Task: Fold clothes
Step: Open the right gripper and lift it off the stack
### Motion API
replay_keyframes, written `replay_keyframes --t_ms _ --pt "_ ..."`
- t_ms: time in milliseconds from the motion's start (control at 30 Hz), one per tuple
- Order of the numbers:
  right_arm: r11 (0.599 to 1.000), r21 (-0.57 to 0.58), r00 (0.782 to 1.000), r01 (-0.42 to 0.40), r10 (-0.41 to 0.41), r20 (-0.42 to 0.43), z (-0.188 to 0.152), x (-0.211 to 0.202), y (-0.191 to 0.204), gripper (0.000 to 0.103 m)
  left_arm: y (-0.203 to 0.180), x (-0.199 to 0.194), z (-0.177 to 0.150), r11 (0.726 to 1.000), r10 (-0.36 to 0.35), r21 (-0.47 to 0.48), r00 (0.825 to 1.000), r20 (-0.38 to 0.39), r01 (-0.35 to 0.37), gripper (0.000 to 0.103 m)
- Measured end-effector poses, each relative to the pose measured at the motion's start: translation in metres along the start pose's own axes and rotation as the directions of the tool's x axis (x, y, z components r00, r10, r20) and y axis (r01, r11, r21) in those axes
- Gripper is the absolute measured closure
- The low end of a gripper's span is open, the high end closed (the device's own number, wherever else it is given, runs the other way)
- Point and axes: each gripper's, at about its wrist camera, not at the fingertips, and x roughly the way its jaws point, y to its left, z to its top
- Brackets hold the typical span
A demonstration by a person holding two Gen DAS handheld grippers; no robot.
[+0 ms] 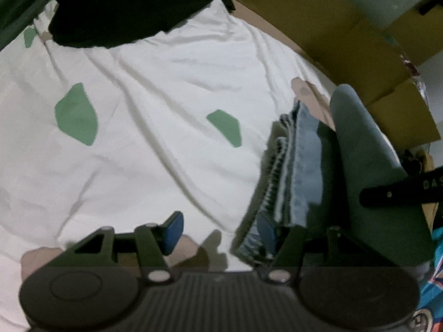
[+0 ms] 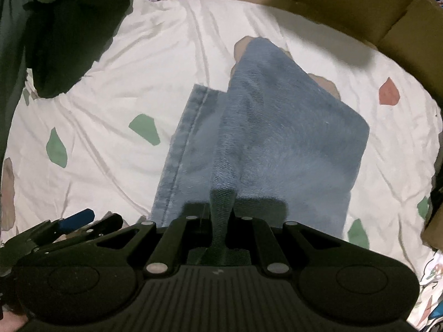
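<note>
Creased white sheet (image 2: 155, 63) with green and red patches, spread flat, bore folded jeans (image 2: 265, 144) at its middle, carried dark clothes (image 2: 63, 47) at far left corner, met cardboard (image 2: 360, 8) along far edge.

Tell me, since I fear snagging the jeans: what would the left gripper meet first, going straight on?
Probably the white sheet: the left gripper has open jaws over bare bedding. The jeans hang just beside its right finger.

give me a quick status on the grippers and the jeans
Right gripper shut on a fold of the jeans, hanging over the sheet. Left gripper open, nothing pinched. Dark clothes at sheet edge, not blocking.
</note>
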Motion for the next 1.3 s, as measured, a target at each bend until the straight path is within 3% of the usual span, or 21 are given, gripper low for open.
replay_keyframes --t_ms 233,467,500,567,700,833,1300 --pt "1.000 -0.013 1.000 0.001 -0.001 0.001 -0.005 0.008 0.012 0.097 0.025 -0.006 0.002 0.993 0.007 -0.117 1.000 0.013 -0.006 0.041" --pt "0.999 -0.038 1.000 -0.023 0.023 0.010 -0.010 0.009 0.021 0.096 0.021 -0.016 0.003 0.991 0.023 -0.129 1.000 0.015 -0.021 0.041" --pt "0.998 -0.047 0.999 -0.035 0.035 0.006 -0.010 0.010 0.020 0.095 0.021 -0.018 0.003 0.991 0.024 -0.134 1.000 0.014 -0.022 0.041" --pt "0.995 -0.060 0.997 -0.075 0.074 -0.019 -0.010 0.012 0.018 0.081 0.020 -0.022 0.003 0.990 0.028 -0.138 1.000 0.010 -0.026 0.041" --pt "0.979 0.038 0.978 -0.199 0.201 -0.055 -0.012 0.005 0.003 0.069 0.011 -0.031 0.007 0.992 0.037 -0.124 0.999 0.008 -0.036 0.041" --pt "0.961 0.111 0.967 -0.253 0.256 -0.015 -0.013 -0.018 -0.012 0.067 -0.007 -0.045 0.012 0.996 0.042 -0.084 0.999 0.016 -0.040 0.041" --pt "0.951 0.150 0.955 -0.271 0.246 0.165 -0.011 -0.141 -0.116 0.063 -0.081 -0.065 0.019 0.999 0.021 0.028 1.000 0.007 -0.021 0.040"
